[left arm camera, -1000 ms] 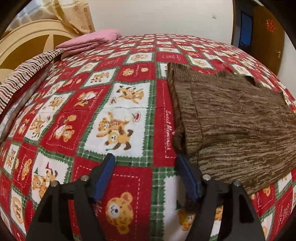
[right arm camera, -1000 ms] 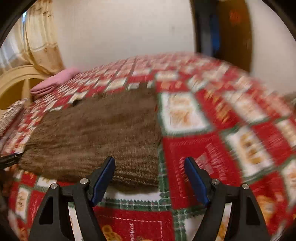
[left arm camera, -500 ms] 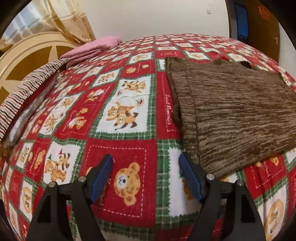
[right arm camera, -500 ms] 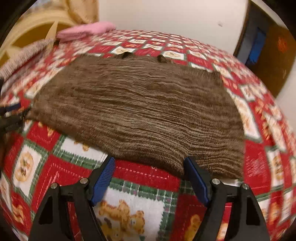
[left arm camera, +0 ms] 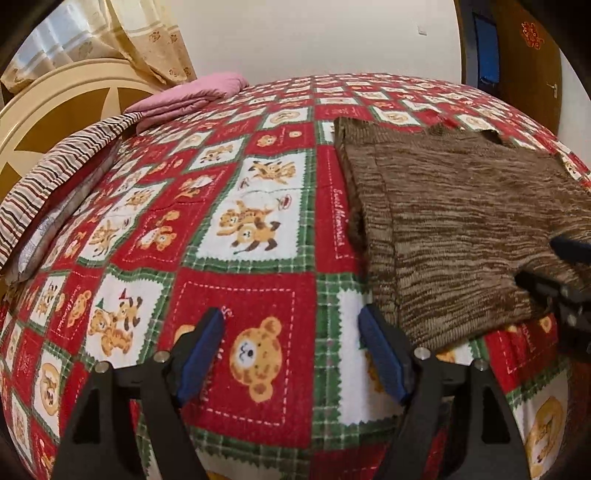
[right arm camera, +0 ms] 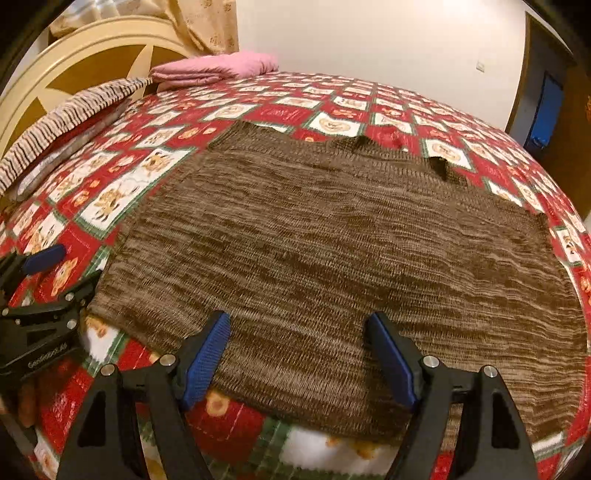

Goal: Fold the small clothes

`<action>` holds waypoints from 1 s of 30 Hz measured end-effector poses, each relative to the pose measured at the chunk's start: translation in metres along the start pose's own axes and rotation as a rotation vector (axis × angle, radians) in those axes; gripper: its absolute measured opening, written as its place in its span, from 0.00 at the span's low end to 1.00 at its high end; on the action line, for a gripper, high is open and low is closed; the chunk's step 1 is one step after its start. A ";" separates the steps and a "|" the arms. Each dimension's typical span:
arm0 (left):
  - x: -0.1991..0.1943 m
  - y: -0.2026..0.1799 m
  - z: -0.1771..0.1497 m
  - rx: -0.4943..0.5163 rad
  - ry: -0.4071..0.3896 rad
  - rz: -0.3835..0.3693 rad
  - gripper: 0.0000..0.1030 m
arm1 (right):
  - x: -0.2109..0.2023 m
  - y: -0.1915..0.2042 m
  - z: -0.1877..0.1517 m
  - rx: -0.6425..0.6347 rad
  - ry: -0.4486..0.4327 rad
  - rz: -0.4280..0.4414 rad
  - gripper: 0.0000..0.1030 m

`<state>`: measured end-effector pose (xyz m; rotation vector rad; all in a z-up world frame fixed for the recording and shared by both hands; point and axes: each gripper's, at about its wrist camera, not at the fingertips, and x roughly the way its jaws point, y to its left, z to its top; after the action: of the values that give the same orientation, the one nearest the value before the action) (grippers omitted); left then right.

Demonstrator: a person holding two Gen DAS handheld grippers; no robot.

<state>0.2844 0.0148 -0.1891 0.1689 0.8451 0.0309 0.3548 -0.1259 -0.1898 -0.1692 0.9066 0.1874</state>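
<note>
A brown knit garment (right arm camera: 332, 258) is seen spread flat, unfolded, on the bear-print bedspread (left arm camera: 240, 288). At its near hem, the left gripper (left arm camera: 291, 354) and right gripper (right arm camera: 299, 358) are held wide open and empty; every fold is judged outstanding.

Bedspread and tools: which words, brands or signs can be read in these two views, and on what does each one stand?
"Sweet Memories": cursive white stitching on a red square of the bedspread, beside the brown sweater.
Other red squares carry similar script, too small or blurred to read.
White brand lettering on the left tool in the right wrist view: starts like "Gen", the rest unclear.
Red ornament on the door: too small to read.
</note>
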 end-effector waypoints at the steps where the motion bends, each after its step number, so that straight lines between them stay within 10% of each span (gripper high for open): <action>1: 0.000 0.000 -0.001 -0.002 -0.001 -0.004 0.76 | -0.001 0.003 -0.004 -0.007 0.007 -0.003 0.76; 15: -0.012 0.003 -0.014 -0.006 -0.035 -0.017 0.77 | -0.020 0.013 -0.025 -0.039 -0.017 -0.023 0.75; 19: -0.014 0.023 -0.013 -0.097 -0.015 -0.086 0.99 | -0.030 0.009 -0.031 -0.023 -0.051 0.013 0.76; 30: -0.001 0.063 0.020 -0.159 -0.036 -0.077 1.00 | -0.060 0.055 -0.037 -0.176 -0.154 0.030 0.76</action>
<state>0.3012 0.0746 -0.1658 -0.0123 0.8085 0.0224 0.2776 -0.0861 -0.1684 -0.3007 0.7390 0.3048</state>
